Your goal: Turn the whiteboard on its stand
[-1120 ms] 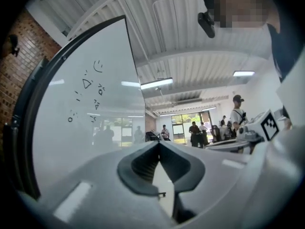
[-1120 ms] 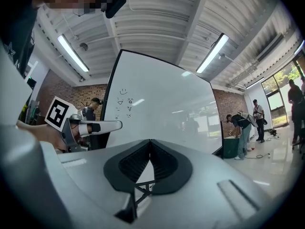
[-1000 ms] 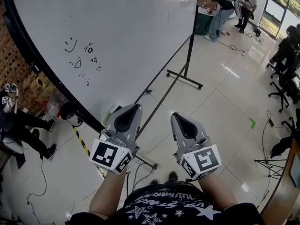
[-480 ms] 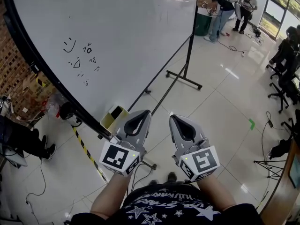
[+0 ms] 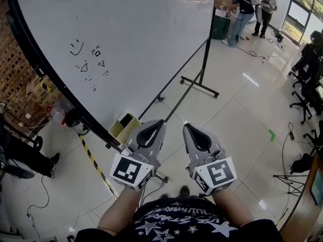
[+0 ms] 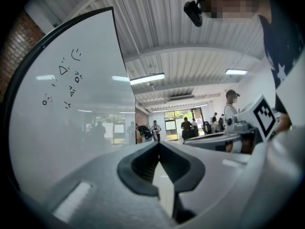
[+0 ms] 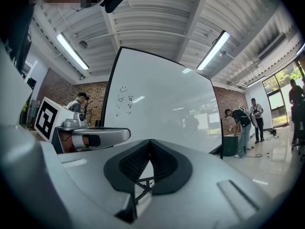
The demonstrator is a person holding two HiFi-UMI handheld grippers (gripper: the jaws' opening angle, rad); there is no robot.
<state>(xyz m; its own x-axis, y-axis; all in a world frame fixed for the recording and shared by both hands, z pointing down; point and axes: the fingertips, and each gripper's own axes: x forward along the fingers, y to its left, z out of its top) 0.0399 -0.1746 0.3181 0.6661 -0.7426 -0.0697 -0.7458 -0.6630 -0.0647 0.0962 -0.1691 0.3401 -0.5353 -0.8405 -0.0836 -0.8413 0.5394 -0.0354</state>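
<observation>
The big whiteboard, black-framed with small pen marks, fills the upper left of the head view and hangs tilted on its wheeled stand. My left gripper is shut and empty, just right of the board's lower frame edge and not touching it. My right gripper is beside it, also shut on nothing. In the left gripper view the closed left gripper points past the whiteboard on its left. In the right gripper view the whiteboard stands ahead of the closed right gripper.
A yellow-green box sits on the floor under the board's lower edge. Black-and-yellow tape runs along the tiles. A brick wall is at left, people stand at the back, office chairs and a tripod at right.
My left gripper has shifted right, away from the board's lower edge and closer to the right gripper. The right gripper has stayed put. The person at far left has mostly left view.
</observation>
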